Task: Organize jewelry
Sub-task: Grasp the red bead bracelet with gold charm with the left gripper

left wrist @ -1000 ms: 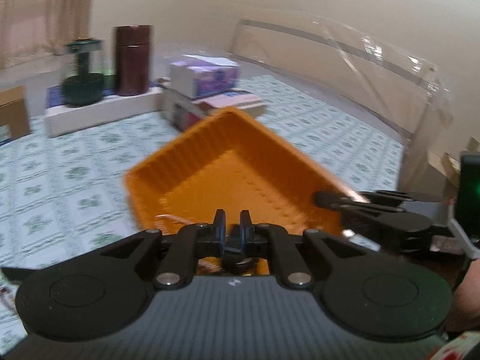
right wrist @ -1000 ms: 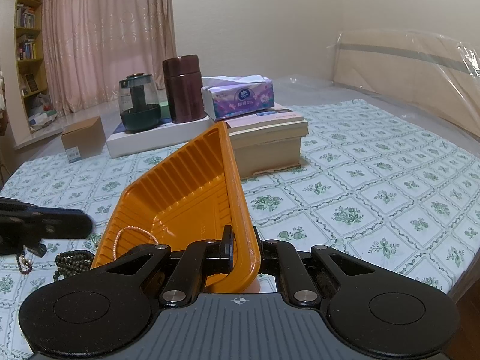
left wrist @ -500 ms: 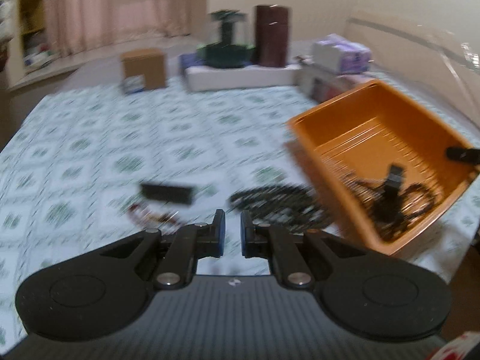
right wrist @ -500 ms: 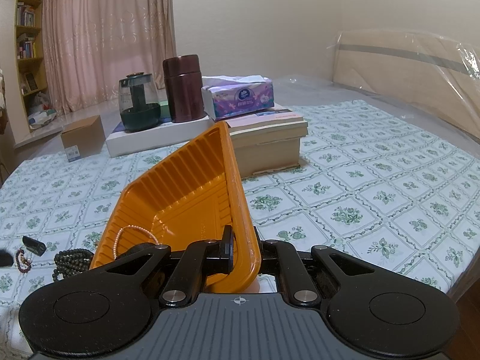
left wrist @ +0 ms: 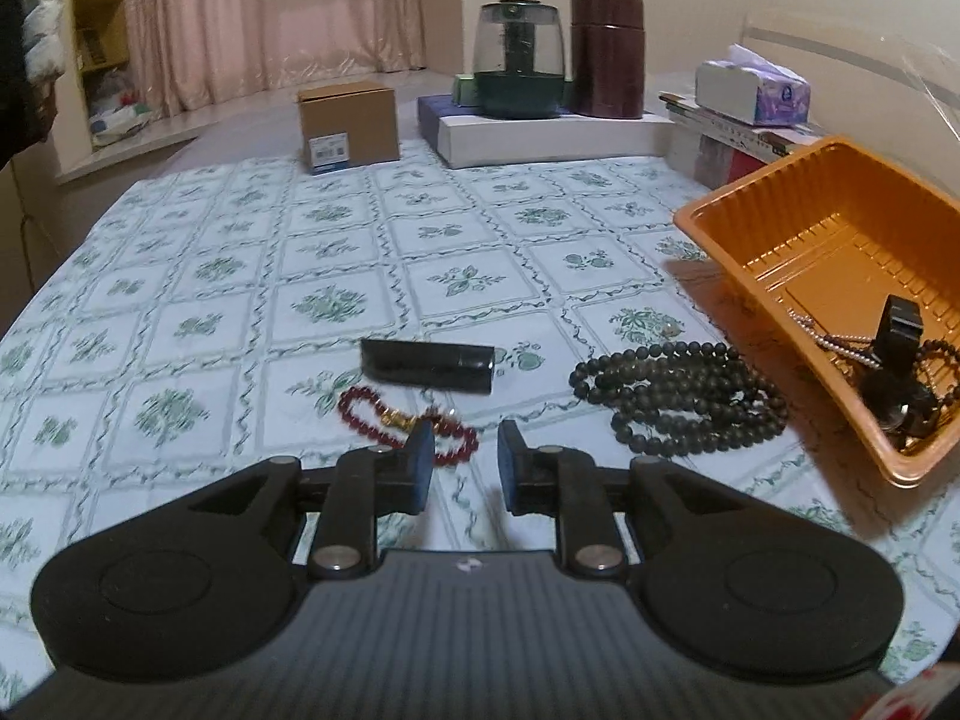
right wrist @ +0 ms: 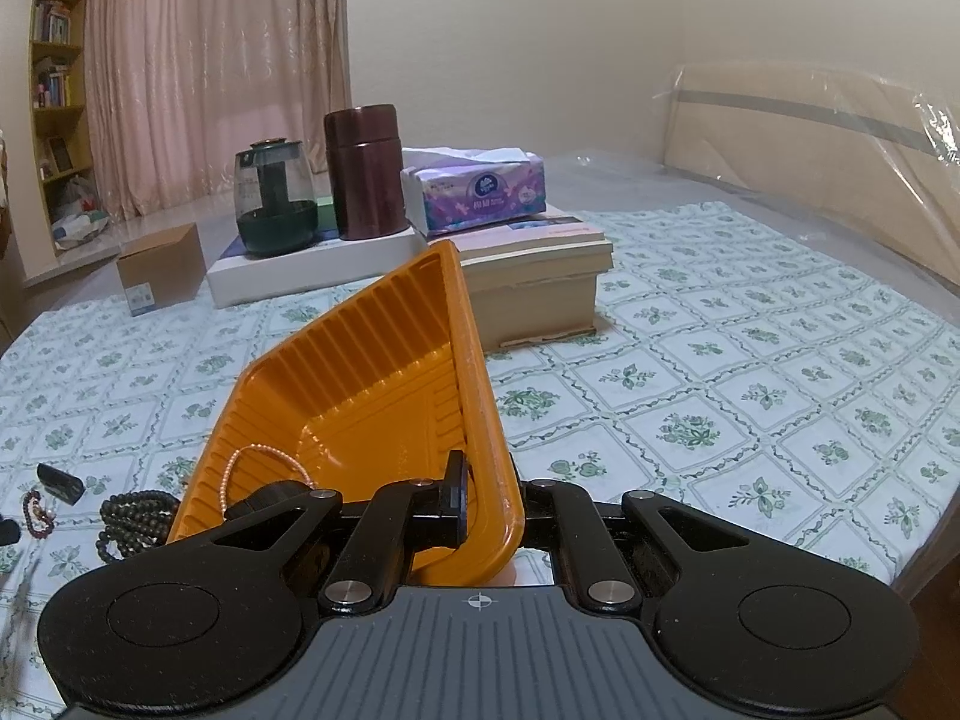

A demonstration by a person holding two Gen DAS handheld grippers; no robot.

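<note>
My left gripper (left wrist: 463, 455) hangs low over the tablecloth, its jaws opening with nothing between them. A red bead bracelet (left wrist: 384, 417) with a gold charm lies just past its left fingertip. Beyond that lies a black bar (left wrist: 427, 365), and to the right a dark bead necklace (left wrist: 678, 396). My right gripper (right wrist: 495, 504) is shut on the near wall of the orange tray (right wrist: 372, 360), holding it tilted. The tray (left wrist: 720, 240) holds a pearl chain (right wrist: 258, 456), dark beads and a black item (left wrist: 897, 336).
At the back stand a cardboard box (left wrist: 348, 123), a white flat box (left wrist: 540, 135) carrying a glass kettle (left wrist: 519, 60) and a brown canister (left wrist: 606, 54), and a tissue box (right wrist: 474, 189) on stacked books (right wrist: 540, 276). A plastic-wrapped headboard (right wrist: 810, 138) runs along the right.
My left gripper swung left from over the tray and sank toward the red bracelet, and its jaws have parted. The right gripper and the tilted tray have not moved.
</note>
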